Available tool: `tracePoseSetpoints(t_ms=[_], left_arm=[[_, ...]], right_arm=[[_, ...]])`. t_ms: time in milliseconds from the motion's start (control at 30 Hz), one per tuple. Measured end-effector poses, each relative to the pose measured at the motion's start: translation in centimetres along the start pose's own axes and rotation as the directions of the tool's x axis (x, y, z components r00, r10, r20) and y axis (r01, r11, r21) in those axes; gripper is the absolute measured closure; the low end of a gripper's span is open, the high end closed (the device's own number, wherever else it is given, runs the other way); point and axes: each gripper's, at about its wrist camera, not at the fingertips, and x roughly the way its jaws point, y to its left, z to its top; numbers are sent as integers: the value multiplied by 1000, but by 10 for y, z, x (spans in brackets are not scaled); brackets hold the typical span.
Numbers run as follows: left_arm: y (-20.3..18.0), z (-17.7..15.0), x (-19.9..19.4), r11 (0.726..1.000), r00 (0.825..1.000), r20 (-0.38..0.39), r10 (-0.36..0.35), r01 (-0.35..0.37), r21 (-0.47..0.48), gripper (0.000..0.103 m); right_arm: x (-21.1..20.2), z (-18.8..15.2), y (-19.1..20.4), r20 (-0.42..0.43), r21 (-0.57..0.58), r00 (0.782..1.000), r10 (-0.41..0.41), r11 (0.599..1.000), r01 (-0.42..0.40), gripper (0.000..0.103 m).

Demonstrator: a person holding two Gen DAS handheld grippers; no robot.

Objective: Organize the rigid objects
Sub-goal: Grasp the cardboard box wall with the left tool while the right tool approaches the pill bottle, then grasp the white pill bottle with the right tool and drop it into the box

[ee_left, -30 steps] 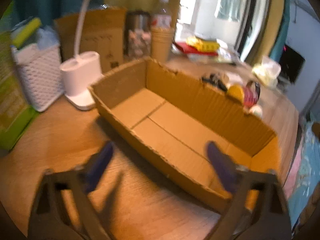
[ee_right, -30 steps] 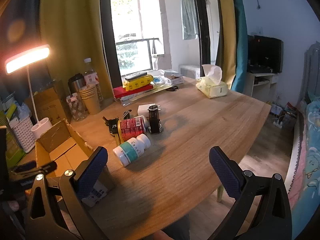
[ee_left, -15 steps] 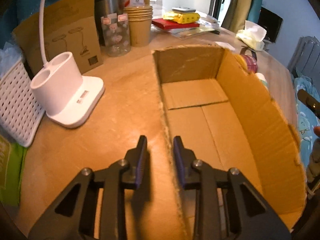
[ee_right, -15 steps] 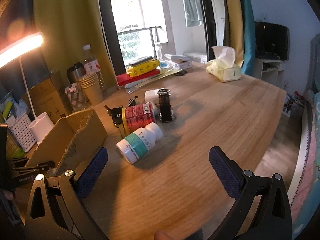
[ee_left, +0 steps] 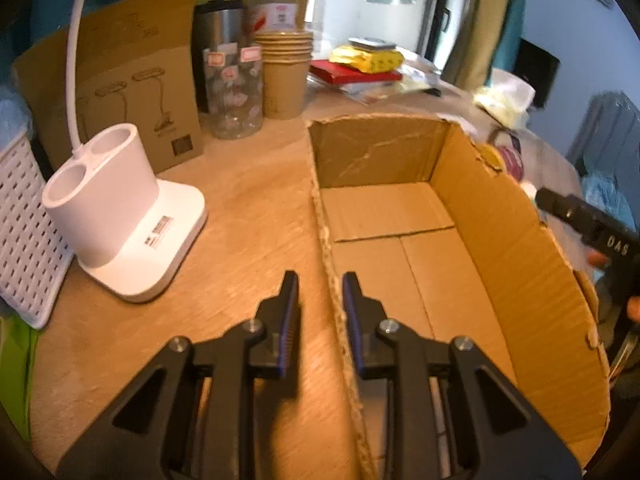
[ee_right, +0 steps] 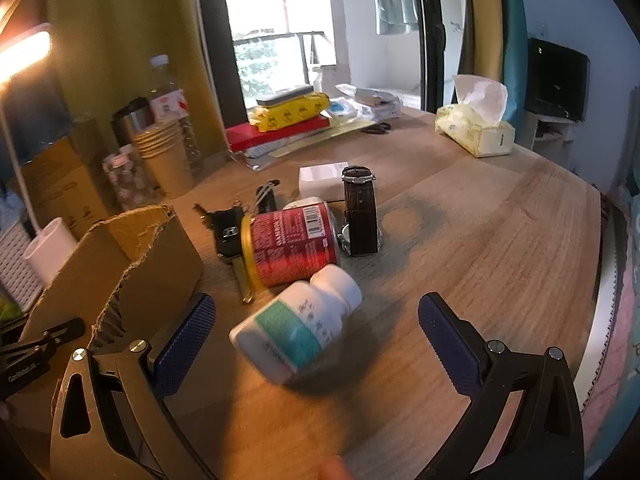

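An open, empty cardboard box (ee_left: pixel 472 216) lies on the wooden table; its corner also shows in the right wrist view (ee_right: pixel 132 256). My left gripper (ee_left: pixel 320 300) straddles the box's left wall, jaws nearly closed around it, with a small gap on each side. My right gripper (ee_right: pixel 316 320) is open just before a white pill bottle with a teal label (ee_right: pixel 296 328) lying on its side. Behind it lie a red can (ee_right: pixel 290 240), a black watch (ee_right: pixel 360 216), black keys (ee_right: pixel 228 232) and a small white box (ee_right: pixel 322 186).
A white lamp base (ee_left: pixel 116 216), white basket (ee_left: pixel 20 232), brown lamp carton (ee_left: pixel 120 80), jar (ee_left: pixel 234 88), stacked paper cups (ee_left: pixel 285 76) and bottle stand left of the box. A tissue box (ee_right: pixel 476 128) and books (ee_right: pixel 280 128) sit further back. The table edge (ee_right: pixel 600 264) curves at right.
My left gripper closed from wide open onto the box's left wall, and the box turned lengthwise. My right gripper moved forward and down toward the pill bottle.
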Motion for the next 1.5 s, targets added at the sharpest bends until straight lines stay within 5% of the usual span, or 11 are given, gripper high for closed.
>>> tracePoseSetpoints(t_ms=[400,633,800,1033,1500], left_arm=[[4,-12,-41,993,993,50,-111,113,-28,79],[-15,-40,-31,993,993,-40,-115,116,13,80],[-7,-36,-18,989,988,-69,-140,136,-58,90],[2,-23,-17,991,996,-5,-86,85,-107,92],[1,-25,-22,993,998,7,-60,61,-97,92]], right_arm=[[19,3,19,-61,-46,996,-57,997,54,4],[25,0,15,-100,-25,992,-75,997,73,9],[31,-1,16,-131,-31,989,-70,997,67,23],[32,-2,10,-147,-19,988,-44,999,42,36],[-31,1,20,-43,-33,998,55,998,-56,37]])
